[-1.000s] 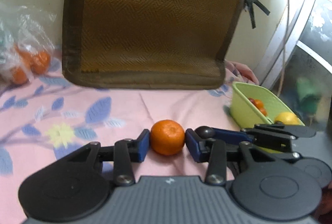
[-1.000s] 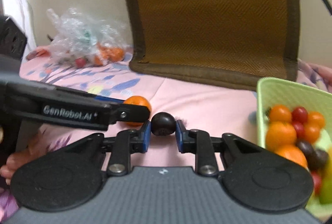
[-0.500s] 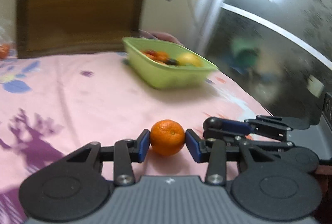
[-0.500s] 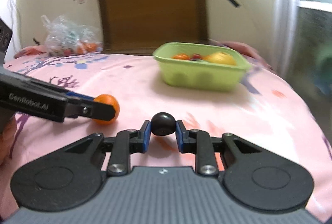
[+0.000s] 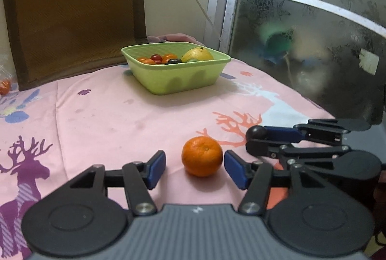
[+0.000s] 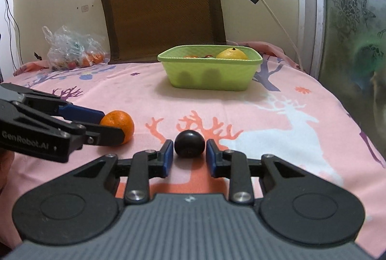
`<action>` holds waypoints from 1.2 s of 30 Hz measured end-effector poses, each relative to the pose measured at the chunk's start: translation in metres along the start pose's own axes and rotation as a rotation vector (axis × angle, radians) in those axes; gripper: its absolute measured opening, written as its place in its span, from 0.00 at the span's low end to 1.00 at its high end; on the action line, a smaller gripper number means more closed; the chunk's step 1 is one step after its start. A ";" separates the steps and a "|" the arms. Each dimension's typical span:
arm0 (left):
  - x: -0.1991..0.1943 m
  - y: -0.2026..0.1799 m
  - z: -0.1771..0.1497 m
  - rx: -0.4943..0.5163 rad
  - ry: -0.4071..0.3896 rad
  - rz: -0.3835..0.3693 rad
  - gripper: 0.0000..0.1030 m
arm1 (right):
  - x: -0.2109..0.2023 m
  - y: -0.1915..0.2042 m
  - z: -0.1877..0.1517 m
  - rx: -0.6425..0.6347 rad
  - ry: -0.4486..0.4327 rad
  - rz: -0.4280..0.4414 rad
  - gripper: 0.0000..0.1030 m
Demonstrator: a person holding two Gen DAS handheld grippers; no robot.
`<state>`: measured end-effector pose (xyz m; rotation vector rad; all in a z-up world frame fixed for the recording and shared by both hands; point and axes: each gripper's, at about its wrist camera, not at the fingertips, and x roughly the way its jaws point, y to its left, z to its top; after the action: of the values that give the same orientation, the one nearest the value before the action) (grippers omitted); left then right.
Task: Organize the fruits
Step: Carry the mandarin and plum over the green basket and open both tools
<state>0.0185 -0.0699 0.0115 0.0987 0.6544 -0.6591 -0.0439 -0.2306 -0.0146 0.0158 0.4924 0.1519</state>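
An orange mandarin (image 5: 202,156) rests on the pink tablecloth (image 5: 101,115) between the blue pads of my left gripper (image 5: 195,167), which is open with a gap on each side of the fruit. My right gripper (image 6: 189,155) is shut on a small dark round fruit (image 6: 189,143), low over the cloth. Seen from the right wrist, the mandarin (image 6: 119,126) sits just left of it, partly behind the left gripper's fingers (image 6: 79,113). The green fruit basket (image 5: 176,69) stands further back with small tomatoes, mandarins and a yellow fruit inside.
A brown woven cushion (image 6: 161,9) leans on the wall behind the basket (image 6: 210,72). A clear plastic bag of fruit (image 6: 72,50) lies at the back left. A frosted glass door (image 5: 313,31) borders the table's right side. A white cable (image 6: 265,4) hangs down the wall.
Both grippers pulled back from the cushion toward the near part of the table. My left gripper opened and the mandarin now sits on the cloth. The right still grips the dark fruit.
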 end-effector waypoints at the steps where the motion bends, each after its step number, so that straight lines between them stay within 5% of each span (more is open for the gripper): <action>1: 0.001 -0.001 0.000 0.007 0.001 0.005 0.53 | -0.002 -0.001 -0.001 -0.002 -0.002 0.000 0.28; 3: 0.007 -0.002 0.002 0.015 0.011 -0.020 0.37 | -0.003 -0.002 -0.001 0.005 -0.008 0.004 0.27; 8: 0.014 0.004 0.016 -0.001 0.013 -0.062 0.37 | -0.008 -0.020 0.018 0.066 -0.090 0.014 0.27; 14: 0.030 0.029 0.082 -0.045 -0.058 -0.085 0.37 | 0.024 -0.058 0.079 0.125 -0.193 0.027 0.27; 21: 0.093 0.060 0.142 -0.099 -0.090 -0.044 0.37 | 0.114 -0.104 0.130 0.254 -0.092 0.072 0.28; 29: 0.136 0.069 0.143 -0.127 -0.040 -0.011 0.41 | 0.150 -0.105 0.127 0.233 -0.049 0.072 0.32; 36: 0.127 0.071 0.143 -0.143 -0.064 0.015 0.48 | 0.129 -0.103 0.131 0.233 -0.097 0.061 0.32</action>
<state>0.2132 -0.1229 0.0412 -0.0496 0.6363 -0.5975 0.1449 -0.3100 0.0352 0.2656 0.4107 0.1522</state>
